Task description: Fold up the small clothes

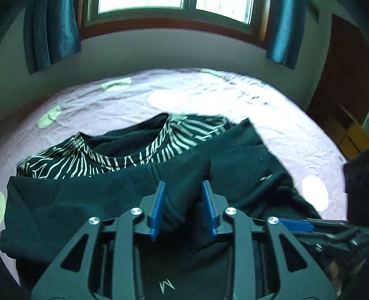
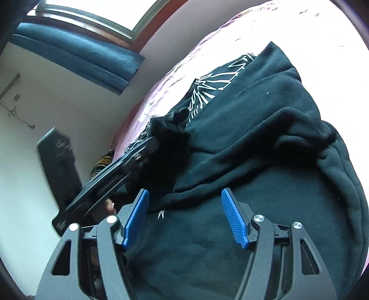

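Black fleece garment folded over on the lilac bedsheet, both claws above it

Left gripper: blue pads part-open, a raised fold of the black fabric sits between them, pads not visibly pressing on it, so nothing gripped. Right gripper: jaws wide apart, hovering over the flat lower part of the garment, small white logo just beside its left pad, nothing held. In the right wrist view the left gripper's dark body comes in from the left, its tip buried in the bunched fabric. Zebra-striped inner panel shows at the neck opening, far side of the pile. Count: 1 garment, 2 grippers, 2 teal curtains, 1 window. Sheet has pale green and white patches
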`<state>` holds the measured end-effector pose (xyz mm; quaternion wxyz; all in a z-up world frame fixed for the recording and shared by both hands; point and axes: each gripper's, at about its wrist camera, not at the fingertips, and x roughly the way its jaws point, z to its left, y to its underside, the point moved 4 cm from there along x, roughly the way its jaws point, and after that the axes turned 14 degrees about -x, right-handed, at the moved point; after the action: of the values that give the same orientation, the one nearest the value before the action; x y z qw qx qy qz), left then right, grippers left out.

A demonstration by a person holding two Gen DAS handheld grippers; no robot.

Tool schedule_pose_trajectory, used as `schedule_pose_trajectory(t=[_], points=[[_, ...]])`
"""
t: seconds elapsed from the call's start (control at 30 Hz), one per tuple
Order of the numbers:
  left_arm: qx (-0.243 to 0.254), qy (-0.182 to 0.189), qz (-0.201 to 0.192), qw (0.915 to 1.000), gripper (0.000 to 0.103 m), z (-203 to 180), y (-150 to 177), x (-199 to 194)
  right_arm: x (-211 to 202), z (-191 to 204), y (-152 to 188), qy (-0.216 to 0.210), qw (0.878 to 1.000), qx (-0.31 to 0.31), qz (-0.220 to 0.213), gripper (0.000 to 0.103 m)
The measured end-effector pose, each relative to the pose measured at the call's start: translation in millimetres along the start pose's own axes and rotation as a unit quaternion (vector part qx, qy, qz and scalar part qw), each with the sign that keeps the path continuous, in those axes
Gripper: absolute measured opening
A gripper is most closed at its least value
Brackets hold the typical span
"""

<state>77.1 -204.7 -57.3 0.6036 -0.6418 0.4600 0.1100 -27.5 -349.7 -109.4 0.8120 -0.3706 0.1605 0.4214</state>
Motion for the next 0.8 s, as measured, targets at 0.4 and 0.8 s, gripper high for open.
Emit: schedule_pose_trajectory(t=[0.4, 0.8], points=[[-0.090, -0.112, -0.071, 0.9870, 0.070, 150.2, 25.2, -102.1, 46.3, -1.9, -54.8, -0.020, 1.000, 0.005, 0.022, 0.069], [-0.192, -0.193, -0.017, 0.9622, 0.070, 255.9, 56.7, -94.1, 112.2, 6.6, -63.2, 0.083, 0.989, -0.087, 0.091, 0.029]])
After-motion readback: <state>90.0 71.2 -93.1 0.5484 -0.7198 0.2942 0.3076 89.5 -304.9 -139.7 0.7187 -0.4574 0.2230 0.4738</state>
